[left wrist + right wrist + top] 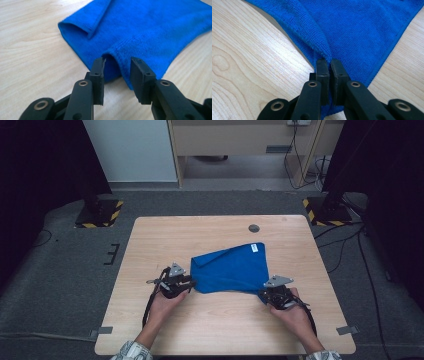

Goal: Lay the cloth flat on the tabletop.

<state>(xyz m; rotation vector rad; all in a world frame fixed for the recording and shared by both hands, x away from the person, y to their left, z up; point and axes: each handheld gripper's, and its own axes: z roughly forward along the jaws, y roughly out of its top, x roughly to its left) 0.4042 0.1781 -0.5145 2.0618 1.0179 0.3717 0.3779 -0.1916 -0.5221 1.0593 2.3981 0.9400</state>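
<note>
Right tongs (329, 62) pinch blue cloth (362, 30), hiding its corner.

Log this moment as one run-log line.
left gripper: open at blue microfibre cloth edge | right gripper: shut on cloth corner | wooden table

A pale wooden table (220, 325) with visible grain carries a blue cloth (232, 269), folded over loosely and lying flat right of centre, its white label at the far corner, and a small round grey disc (254, 228) sits in the tabletop near the far edge.
</note>
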